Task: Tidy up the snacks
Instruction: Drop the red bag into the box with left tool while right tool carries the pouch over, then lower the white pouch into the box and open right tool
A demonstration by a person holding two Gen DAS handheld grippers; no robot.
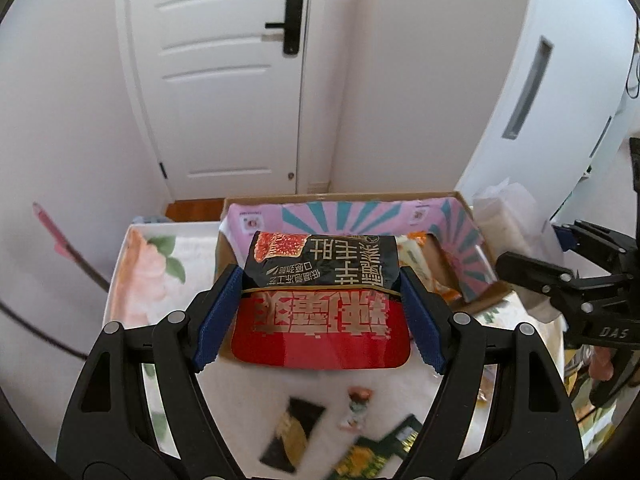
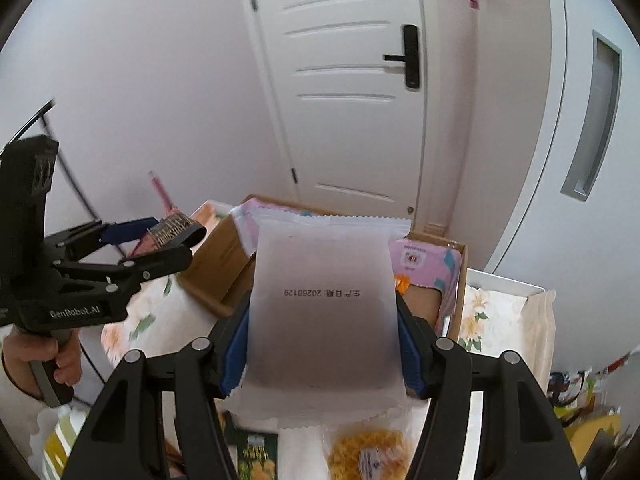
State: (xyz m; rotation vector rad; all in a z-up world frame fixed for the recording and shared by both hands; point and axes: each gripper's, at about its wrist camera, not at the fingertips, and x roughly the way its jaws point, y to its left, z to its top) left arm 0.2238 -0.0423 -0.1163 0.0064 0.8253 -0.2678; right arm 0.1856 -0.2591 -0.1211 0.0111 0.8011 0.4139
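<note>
Inside, the cardboard box point(image 1: 464, 200) holds an orange snack packet point(image 1: 416, 250).

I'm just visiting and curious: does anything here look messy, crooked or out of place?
Yes. Several snack packets lie scattered at odd angles on the flowered cloth rather than in the cardboard box. The red and black packet and the white packet are each clamped in jaws in front of the box, not yet put away.

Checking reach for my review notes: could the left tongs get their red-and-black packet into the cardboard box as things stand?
Probably yes: the left tongs hold the red-and-black packet right before the open-topped cardboard box, nothing between.
</note>
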